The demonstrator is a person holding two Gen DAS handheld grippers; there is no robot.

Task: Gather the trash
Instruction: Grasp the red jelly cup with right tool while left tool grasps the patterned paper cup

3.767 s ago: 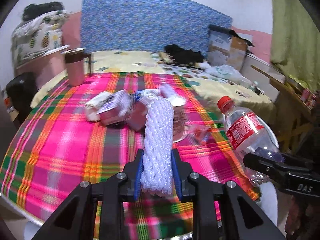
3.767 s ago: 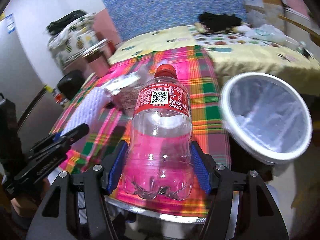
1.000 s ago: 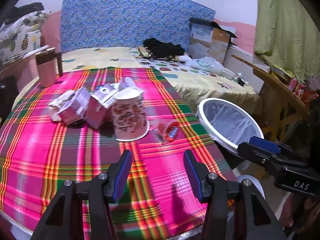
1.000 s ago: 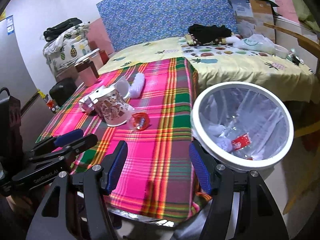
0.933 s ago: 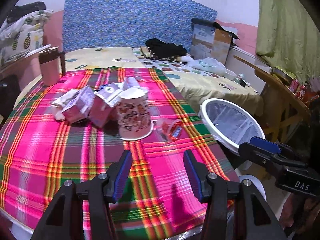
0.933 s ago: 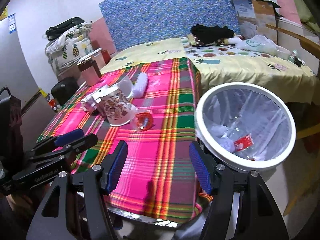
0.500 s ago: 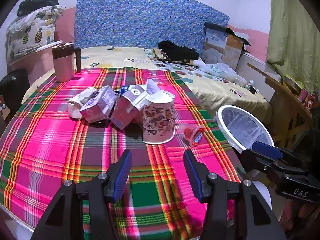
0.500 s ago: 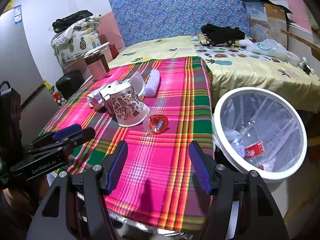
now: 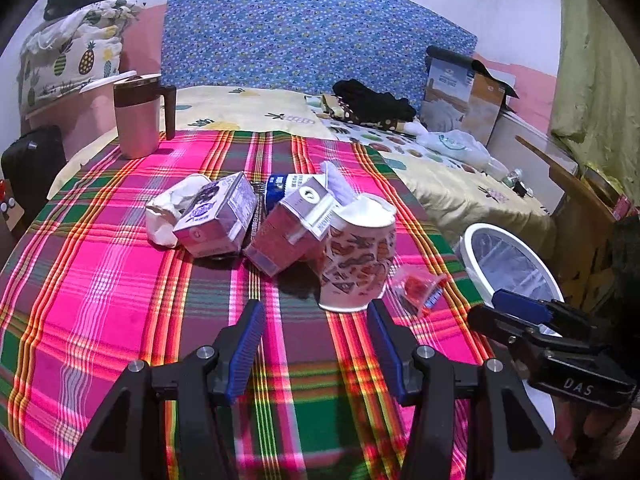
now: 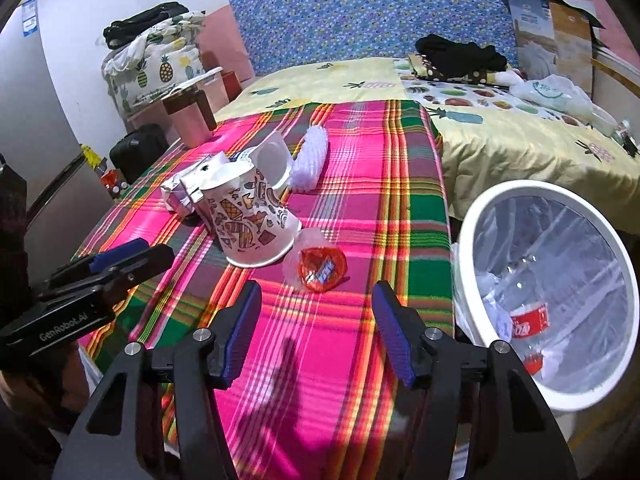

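Trash lies in a heap on the plaid tablecloth (image 9: 100,280): an upturned patterned paper cup (image 9: 358,258) (image 10: 250,226), two purple cartons (image 9: 218,220) (image 9: 290,232), a crumpled white paper (image 9: 168,210), a white foam net (image 10: 310,156) and a small orange wrapper (image 9: 418,290) (image 10: 318,268). My left gripper (image 9: 316,344) is open and empty, just short of the cup. My right gripper (image 10: 316,328) is open and empty, just short of the wrapper. The white bin (image 10: 548,292) (image 9: 508,264) stands off the table's right edge with a bottle inside.
A pink mug with a brown lid (image 9: 138,120) stands at the table's far left corner. Behind the table is a bed (image 10: 500,120) with clothes, a plastic bag and a cardboard box (image 9: 464,92). A wooden chair (image 9: 576,200) is at the right.
Earlier the left gripper held the foam net and the right held the bottle; both are now open and empty, and the bottle lies in the bin. Both grippers have moved closer to the trash heap.
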